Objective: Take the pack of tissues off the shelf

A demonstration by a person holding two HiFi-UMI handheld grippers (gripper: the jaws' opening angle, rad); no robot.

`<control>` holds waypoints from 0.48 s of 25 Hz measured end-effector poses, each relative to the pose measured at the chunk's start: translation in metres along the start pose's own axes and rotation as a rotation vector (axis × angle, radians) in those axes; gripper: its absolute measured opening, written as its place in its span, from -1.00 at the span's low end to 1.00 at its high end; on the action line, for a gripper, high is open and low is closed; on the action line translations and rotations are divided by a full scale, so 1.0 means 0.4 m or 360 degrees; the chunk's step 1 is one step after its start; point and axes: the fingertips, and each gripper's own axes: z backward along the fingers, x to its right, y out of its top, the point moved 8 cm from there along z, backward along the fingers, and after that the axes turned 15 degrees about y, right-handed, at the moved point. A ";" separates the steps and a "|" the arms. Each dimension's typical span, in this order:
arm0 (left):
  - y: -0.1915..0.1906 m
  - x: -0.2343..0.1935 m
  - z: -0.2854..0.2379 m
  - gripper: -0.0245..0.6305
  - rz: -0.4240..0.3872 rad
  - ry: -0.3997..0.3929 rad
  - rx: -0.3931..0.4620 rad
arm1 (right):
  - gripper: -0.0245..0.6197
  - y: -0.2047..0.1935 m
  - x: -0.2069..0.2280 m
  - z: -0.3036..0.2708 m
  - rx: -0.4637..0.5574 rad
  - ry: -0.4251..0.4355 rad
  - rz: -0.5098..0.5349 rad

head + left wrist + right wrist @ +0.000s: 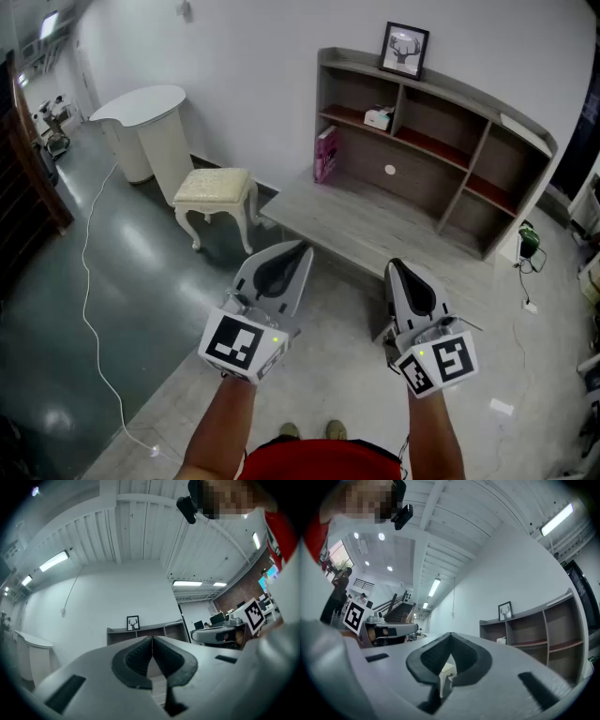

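The fingers of your left gripper (152,641) are pressed together along their whole seam with nothing between them. The fingers of your right gripper (450,637) also meet at the tips and hold nothing; what shows through the gap behind them is only the stool (217,192) far beyond. You hold both grippers out in front of you, side by side and tipped slightly upward. They point toward the shelf (422,178) but are well apart from it.

The pack of tissues (379,118) is a small white pack on the upper board of the shelf. It lies in the left compartment, close to the upright divider on its right. A framed picture (405,49) stands on the top board just above that divider. A pink box (326,154) stands upright at the left end of the tabletop (356,225) below.

I judge that the task has hardly begun: you are at the approach, and neither gripper has reached for anything. The next move calls for stepping closer until the tabletop edge is at your body. Choose one gripper, and the right looks the better aligned with that compartment. Spread its fingers wider than the pack before it goes in. Bring it in roughly level, under the top board and to the left of the divider, so the fingers pass on either side of the pack rather than pushing it toward the back panel. The pack looks light and soft, so close gently and lift slightly before drawing it out.
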 end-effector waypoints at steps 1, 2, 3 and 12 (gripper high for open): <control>-0.001 -0.004 0.003 -0.89 0.0009 -0.0001 0.0002 | -0.91 -0.001 -0.005 -0.003 -0.0001 0.0004 -0.0003; -0.002 -0.009 0.006 -0.89 0.0017 -0.0001 0.0003 | -0.91 -0.003 -0.009 -0.006 -0.0001 0.0009 -0.0009; -0.003 -0.013 0.009 -0.89 0.0023 -0.0001 0.0002 | -0.91 -0.004 -0.013 -0.010 0.0001 0.0013 -0.0016; -0.019 -0.069 0.029 -0.89 0.0055 -0.0060 0.0002 | -0.91 -0.015 -0.054 -0.057 -0.0005 -0.0026 -0.0020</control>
